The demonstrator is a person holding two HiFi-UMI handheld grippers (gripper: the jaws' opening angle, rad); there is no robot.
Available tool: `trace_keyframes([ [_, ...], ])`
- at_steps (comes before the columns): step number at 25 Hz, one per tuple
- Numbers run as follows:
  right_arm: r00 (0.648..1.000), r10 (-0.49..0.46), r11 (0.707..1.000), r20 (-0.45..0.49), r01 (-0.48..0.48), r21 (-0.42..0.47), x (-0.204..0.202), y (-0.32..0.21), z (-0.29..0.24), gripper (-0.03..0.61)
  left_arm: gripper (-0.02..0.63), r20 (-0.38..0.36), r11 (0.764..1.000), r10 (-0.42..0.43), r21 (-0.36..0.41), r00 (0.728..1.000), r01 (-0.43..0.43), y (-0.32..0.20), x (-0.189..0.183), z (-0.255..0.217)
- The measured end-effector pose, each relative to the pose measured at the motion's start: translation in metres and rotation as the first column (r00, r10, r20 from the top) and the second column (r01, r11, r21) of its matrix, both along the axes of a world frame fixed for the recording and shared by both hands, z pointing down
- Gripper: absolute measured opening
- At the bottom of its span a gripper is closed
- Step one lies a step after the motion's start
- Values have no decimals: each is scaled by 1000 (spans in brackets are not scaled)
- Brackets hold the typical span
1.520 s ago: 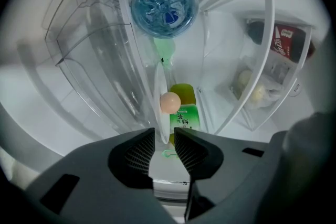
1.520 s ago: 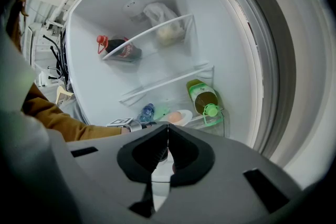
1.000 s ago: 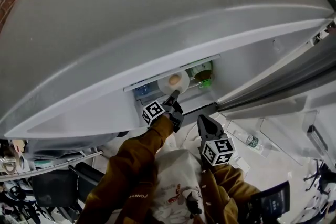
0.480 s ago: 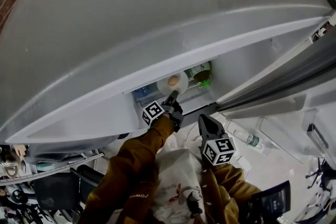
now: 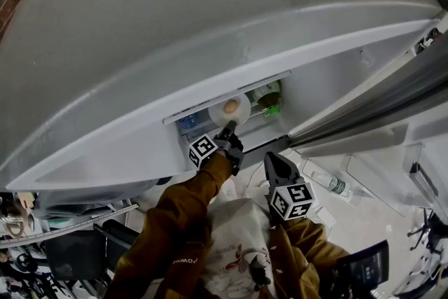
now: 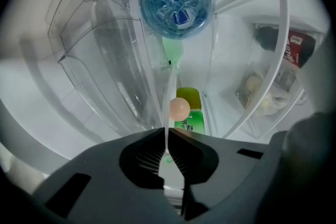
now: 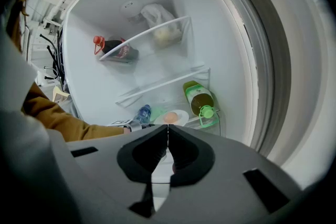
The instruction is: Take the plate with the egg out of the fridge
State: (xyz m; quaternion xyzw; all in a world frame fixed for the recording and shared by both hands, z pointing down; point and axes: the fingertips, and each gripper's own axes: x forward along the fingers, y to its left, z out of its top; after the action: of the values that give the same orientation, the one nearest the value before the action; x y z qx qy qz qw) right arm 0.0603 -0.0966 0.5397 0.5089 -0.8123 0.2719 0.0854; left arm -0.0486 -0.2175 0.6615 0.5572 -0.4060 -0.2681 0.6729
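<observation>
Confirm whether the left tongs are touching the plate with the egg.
Touching. The left gripper view shows the left tongs shut on the rim of the plate, seen edge-on between the jaws.

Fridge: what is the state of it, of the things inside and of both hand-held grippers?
fridge: open.
left hand-held gripper: shut on plate rim.
right hand-held gripper: shut, empty.
plate: held by its rim, carries egg.
egg: whole.
green bottle: lying down, capped.

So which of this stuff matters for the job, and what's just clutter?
Job: plate, egg, fridge, left gripper shut on the plate's rim.
Clutter: water bottle, green-capped bottle, dark bottle, bag. Right gripper shut, empty.
</observation>
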Motion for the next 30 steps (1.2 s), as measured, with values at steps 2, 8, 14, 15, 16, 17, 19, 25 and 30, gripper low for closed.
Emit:
trace_keyframes([
  [2, 1000, -1, 1000, 0, 1, 2, 0, 0, 0, 7, 23, 1, 1000, 2, 2, 1000, -2, 0, 0, -1],
  [8, 1000, -4, 1000, 0, 4, 6, 0, 2, -1, 7, 23, -4, 1000, -1, 0, 1000, 1, 3, 0, -2],
  [14, 1000, -5, 1000, 2, 5, 6, -3, 5, 0, 7, 23, -31, 1000, -11, -10, 999, 10, 10, -2, -5],
  [15, 1000, -7, 1000, 3, 7, 6, -2, 5, 1, 8, 23, -33, 1000, -12, -8, 999, 12, 10, -1, -5],
  [16, 1000, -9, 1000, 4, 9, 5, 0, 6, 3, 6, 23, -36, 1000, -13, -5, 999, 13, 11, 1, -5],
  [17, 1000, -10, 1000, 5, 10, 5, 1, 7, 4, 7, 23, -38, 1000, -14, -1, 999, 14, 12, 3, -5],
  [19, 1000, -9, 1000, 7, 9, 5, 0, 9, 4, 7, 23, -46, 1000, -9, 7, 999, 10, 15, 4, -9],
  [25, 1000, -18, 1000, -4, 18, 16, -17, 16, -4, 6, 23, -64, 1000, 10, 26, 998, -8, 26, -5, -26],
  [30, 1000, -8, 1000, -8, 8, 24, -19, 18, -4, 6, 23, -82, 998, 51, 45, 995, -48, 34, 3, -38],
])
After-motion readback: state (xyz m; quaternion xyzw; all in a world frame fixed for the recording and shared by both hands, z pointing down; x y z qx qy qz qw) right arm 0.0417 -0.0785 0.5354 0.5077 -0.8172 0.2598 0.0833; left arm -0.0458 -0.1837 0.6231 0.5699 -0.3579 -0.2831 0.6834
